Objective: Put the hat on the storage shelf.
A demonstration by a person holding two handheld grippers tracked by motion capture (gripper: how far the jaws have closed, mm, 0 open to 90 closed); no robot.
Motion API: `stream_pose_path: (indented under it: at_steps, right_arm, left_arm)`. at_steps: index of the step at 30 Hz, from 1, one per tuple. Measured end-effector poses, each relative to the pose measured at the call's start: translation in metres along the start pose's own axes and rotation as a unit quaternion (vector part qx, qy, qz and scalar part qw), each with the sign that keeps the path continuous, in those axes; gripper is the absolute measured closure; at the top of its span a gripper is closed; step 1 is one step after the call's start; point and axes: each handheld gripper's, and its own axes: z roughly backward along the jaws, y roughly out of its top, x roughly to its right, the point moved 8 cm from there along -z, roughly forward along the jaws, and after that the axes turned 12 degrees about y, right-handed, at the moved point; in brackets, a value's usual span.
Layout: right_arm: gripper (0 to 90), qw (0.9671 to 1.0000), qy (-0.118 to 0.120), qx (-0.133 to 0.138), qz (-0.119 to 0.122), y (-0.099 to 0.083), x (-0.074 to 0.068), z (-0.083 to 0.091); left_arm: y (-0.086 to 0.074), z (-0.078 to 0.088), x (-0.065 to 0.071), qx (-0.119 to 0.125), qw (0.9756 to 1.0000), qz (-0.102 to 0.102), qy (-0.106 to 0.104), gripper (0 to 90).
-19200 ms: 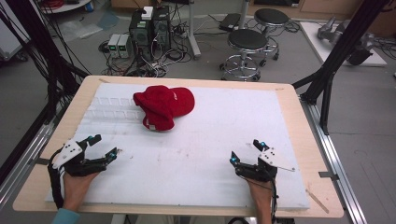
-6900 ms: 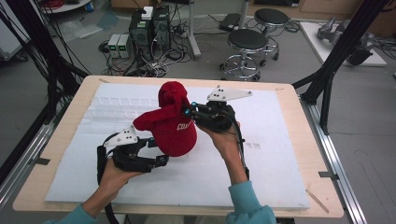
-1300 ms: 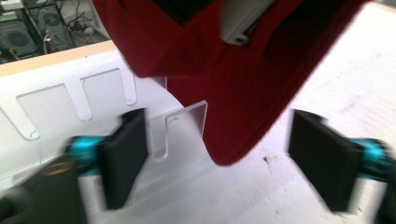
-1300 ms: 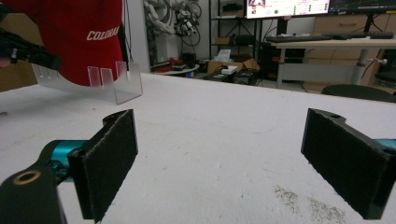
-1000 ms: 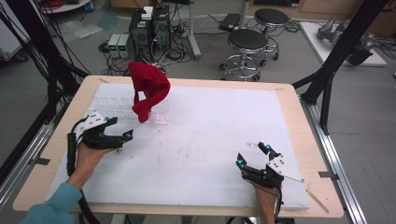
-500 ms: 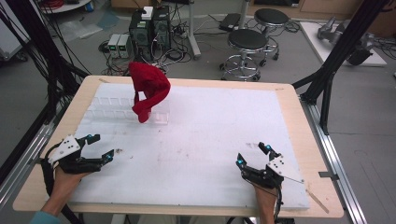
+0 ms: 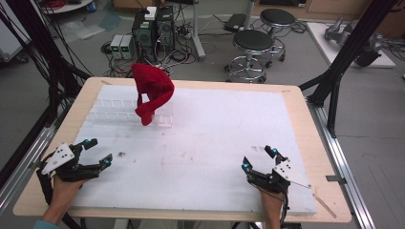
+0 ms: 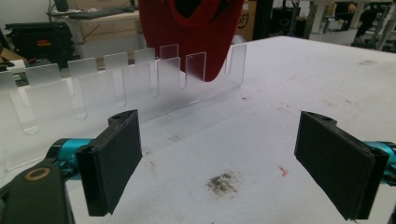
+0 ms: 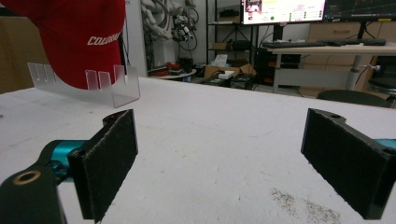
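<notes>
A red cap (image 7: 152, 93) hangs upright on the right end of a clear acrylic slotted rack (image 7: 125, 110) at the table's far left. In the left gripper view the cap (image 8: 196, 32) drapes over the rack (image 8: 116, 88); in the right gripper view the cap (image 9: 79, 32) bears white lettering above the rack (image 9: 107, 86). My left gripper (image 7: 98, 153) rests open near the front left edge, with nothing between its jaws (image 8: 219, 168). My right gripper (image 7: 259, 159) rests open near the front right (image 9: 219, 163), also holding nothing.
A white foam sheet (image 7: 210, 138) covers the wooden table (image 7: 315, 143). A dark smudge (image 8: 223, 182) lies on the sheet in front of the left gripper. Beyond the far edge stand stools (image 7: 255, 43) and computer boxes (image 7: 153, 28). Black frame posts flank both sides.
The cap went from lying flat, through both grippers' hold, onto the rack. In the last second my left gripper drew back to the front left edge; the right stayed put.
</notes>
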Motion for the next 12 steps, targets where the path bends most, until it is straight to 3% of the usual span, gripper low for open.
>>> stream_pose_path:
  at_steps: [6, 12]
  right_arm:
    - [9.7, 1.0, 0.001, 0.0, 0.005, -0.0001, -0.0013, 0.0002]
    - [9.7, 1.0, 0.001, -0.003, 0.005, -0.0003, -0.0013, -0.0005]
  left_arm:
    - [0.0023, 0.0055, -0.0035, 0.032, 0.9991, 0.014, 0.023, 15.1]
    - [0.0037, 0.0095, -0.0038, 0.053, 0.998, 0.009, 0.035, 15.4]
